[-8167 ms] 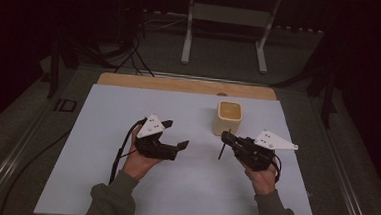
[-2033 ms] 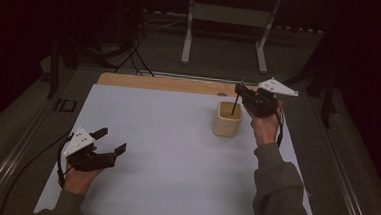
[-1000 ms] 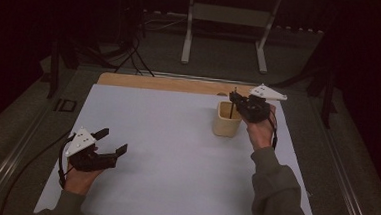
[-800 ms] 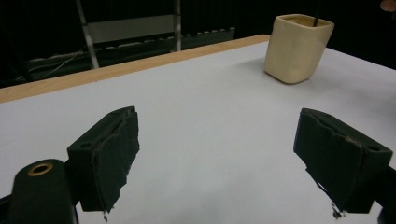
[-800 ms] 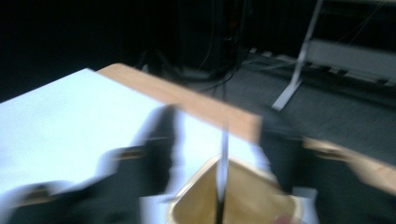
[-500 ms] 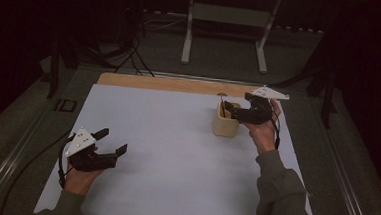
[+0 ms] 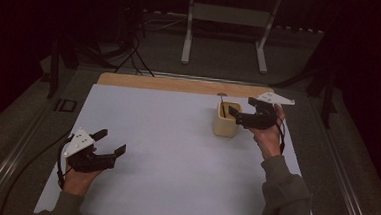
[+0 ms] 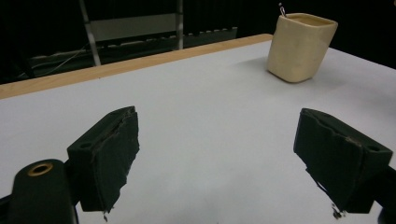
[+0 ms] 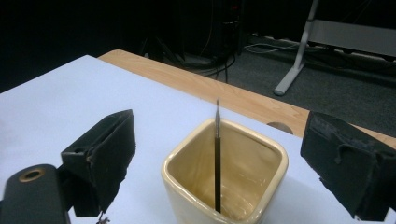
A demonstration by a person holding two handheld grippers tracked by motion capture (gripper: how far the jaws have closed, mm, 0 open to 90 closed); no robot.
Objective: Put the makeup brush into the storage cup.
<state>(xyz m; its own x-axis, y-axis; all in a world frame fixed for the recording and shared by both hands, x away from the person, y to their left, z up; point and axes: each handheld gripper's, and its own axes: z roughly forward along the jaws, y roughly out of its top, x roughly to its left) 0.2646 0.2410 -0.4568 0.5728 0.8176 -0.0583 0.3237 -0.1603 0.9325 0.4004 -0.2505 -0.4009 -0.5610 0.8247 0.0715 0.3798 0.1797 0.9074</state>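
The cream ceramic cup [image 7: 226,119] stands on the white surface [image 7: 176,151] near its far right edge. In the right gripper view, a thin dark stick [image 9: 217,154] stands inside the cup, leaning on the rim. The right tool [image 7: 239,115] hovers beside the cup; its jaws have just been opening and stand spread, gripping nothing. The left tool [image 7: 110,141], spread and empty, rests well apart at near left.

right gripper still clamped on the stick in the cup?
No: in the right gripper view the thin dark stick stands alone in the cream cup, jaws wide apart either side.
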